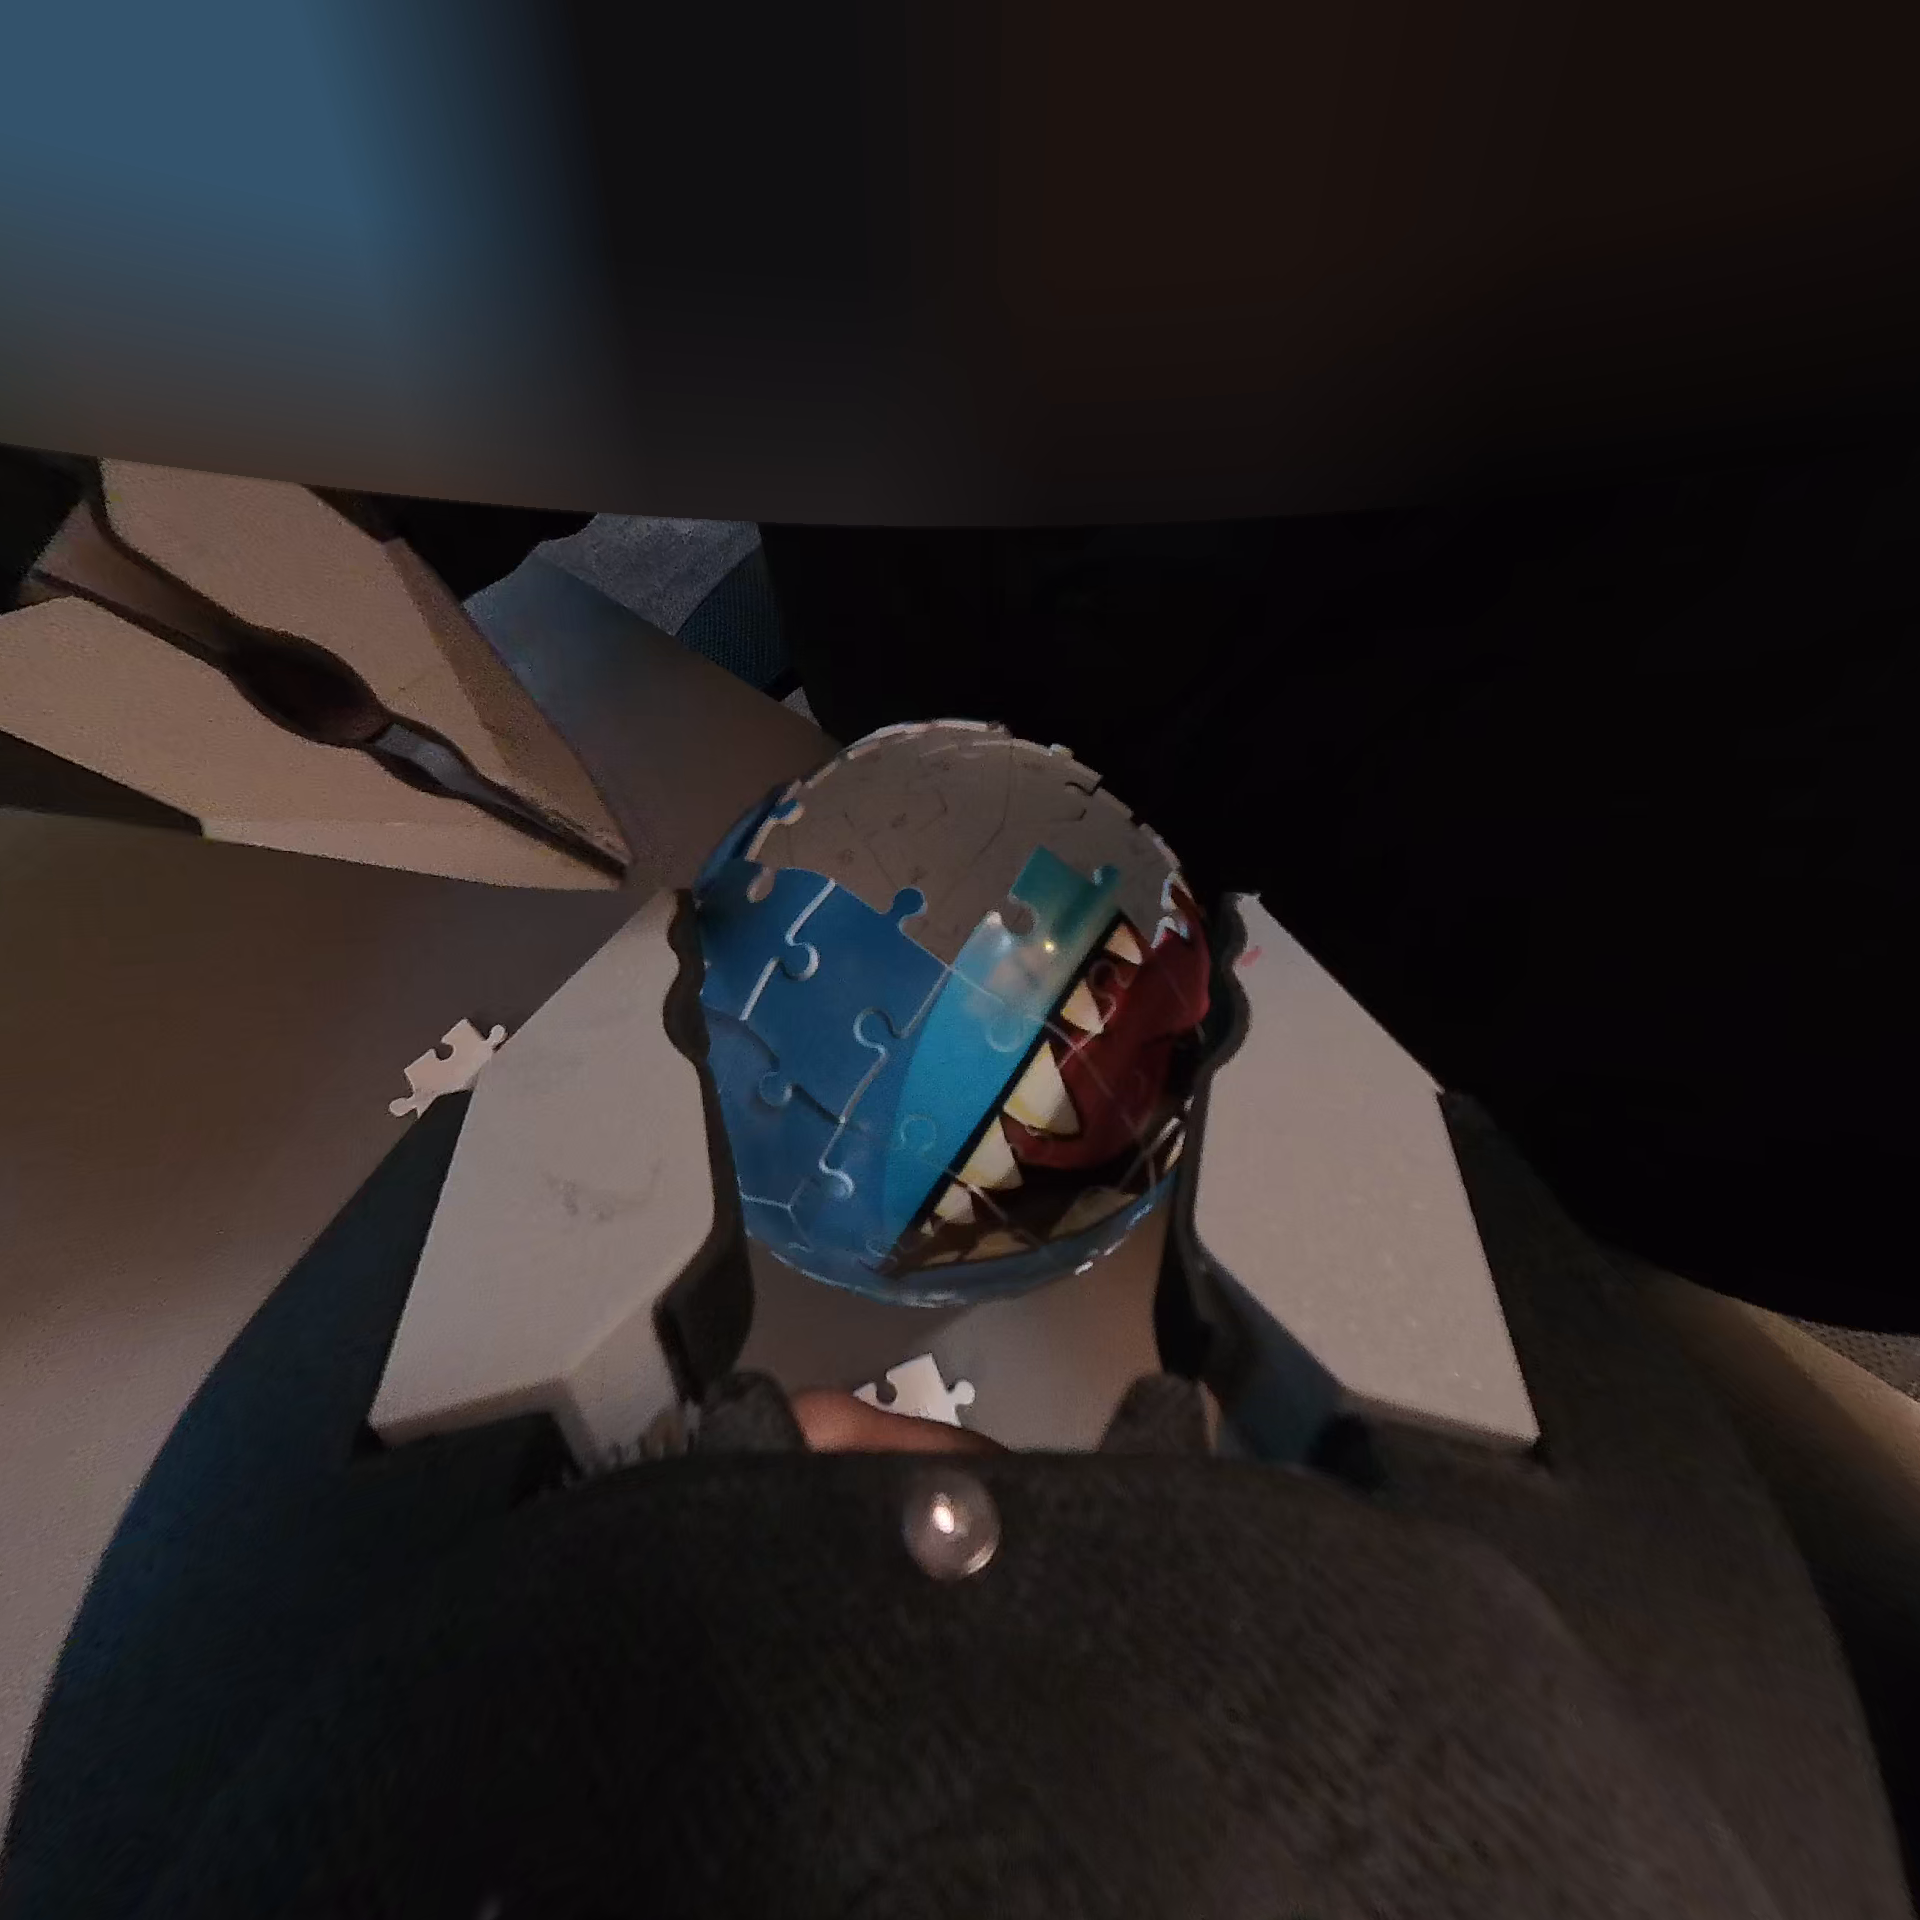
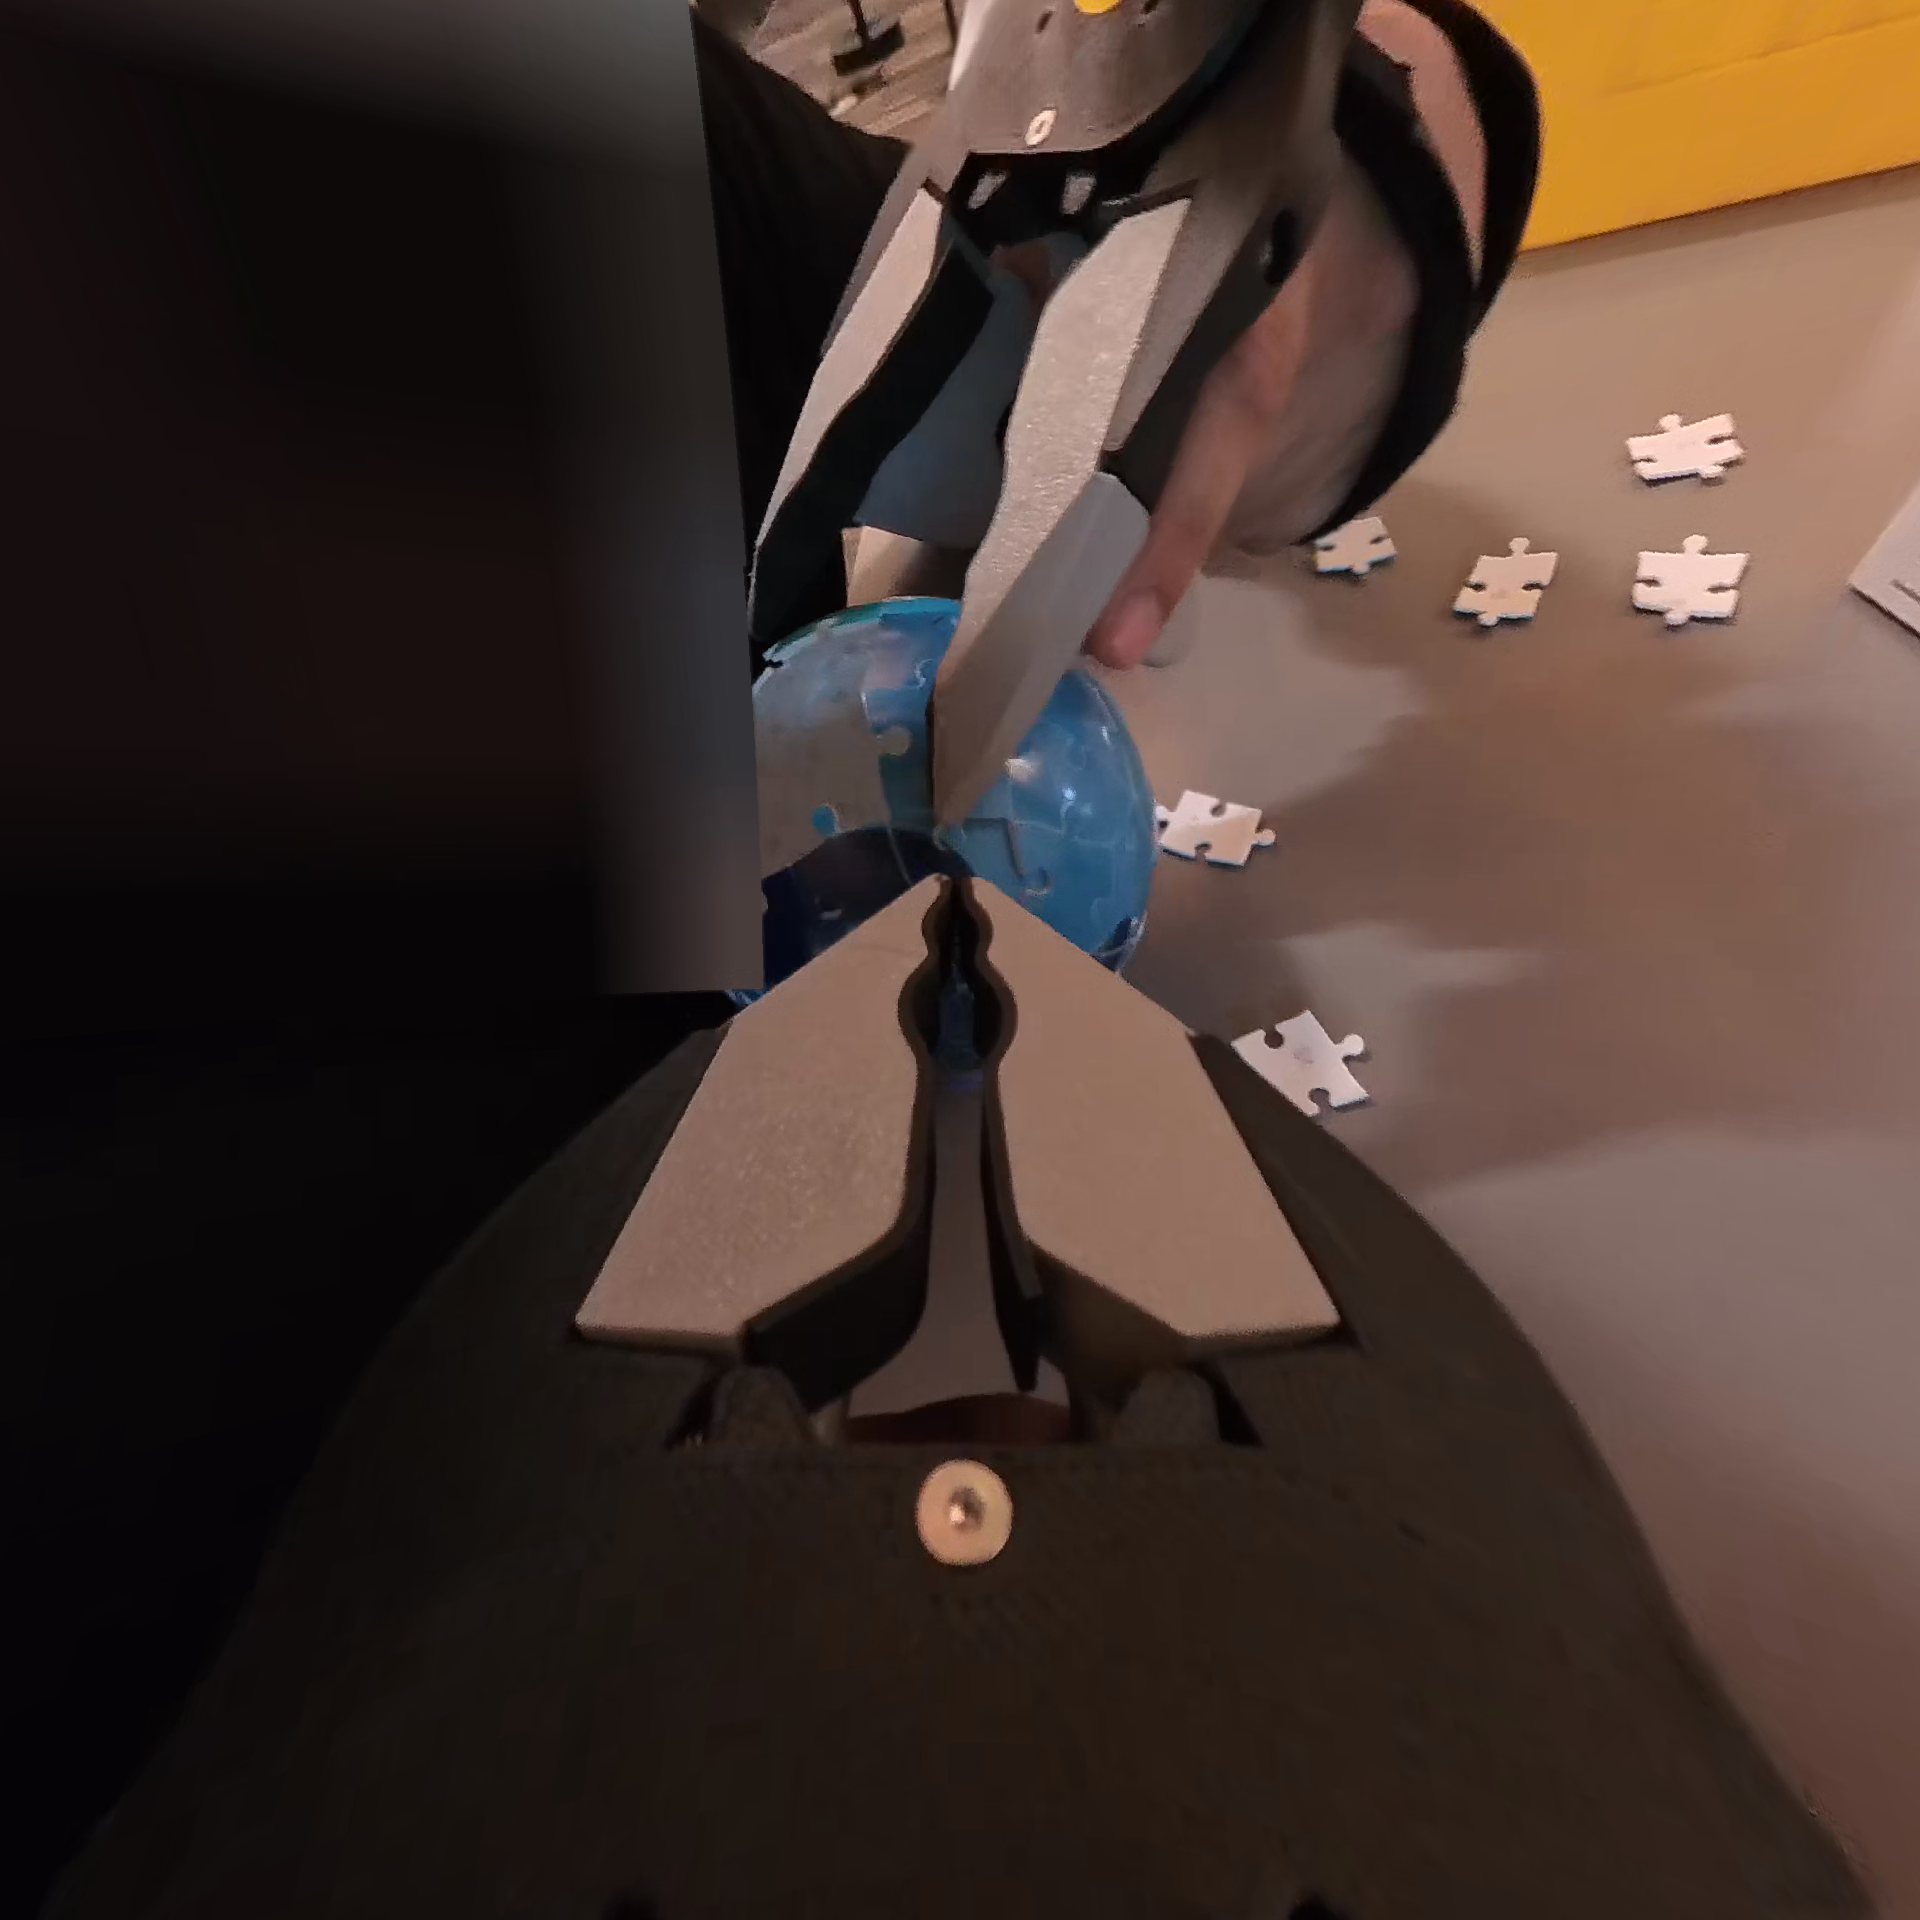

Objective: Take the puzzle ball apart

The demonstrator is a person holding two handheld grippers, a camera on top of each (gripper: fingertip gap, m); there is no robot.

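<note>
The puzzle ball (image 1: 831,1060) is blue with a toothed red mouth; its top is open, showing the grey inside. My left gripper (image 1: 956,914) is shut on the ball, one finger on each side. In the right wrist view the ball (image 2: 1081,831) sits under a left finger (image 2: 1039,644), just above the table (image 2: 1558,935). My right gripper (image 2: 951,888) is shut, with a thin blue puzzle piece (image 2: 956,1029) edge-on between its jaws. Its tips are just off the ball's open rim. It also shows in the left wrist view (image 1: 618,857).
Several loose white puzzle pieces lie face down on the table, such as two near the ball (image 2: 1216,826) (image 2: 1304,1060) and others farther right (image 2: 1683,447). Two more show in the left wrist view (image 1: 447,1065) (image 1: 914,1387). A yellow wall or box (image 2: 1714,94) stands behind.
</note>
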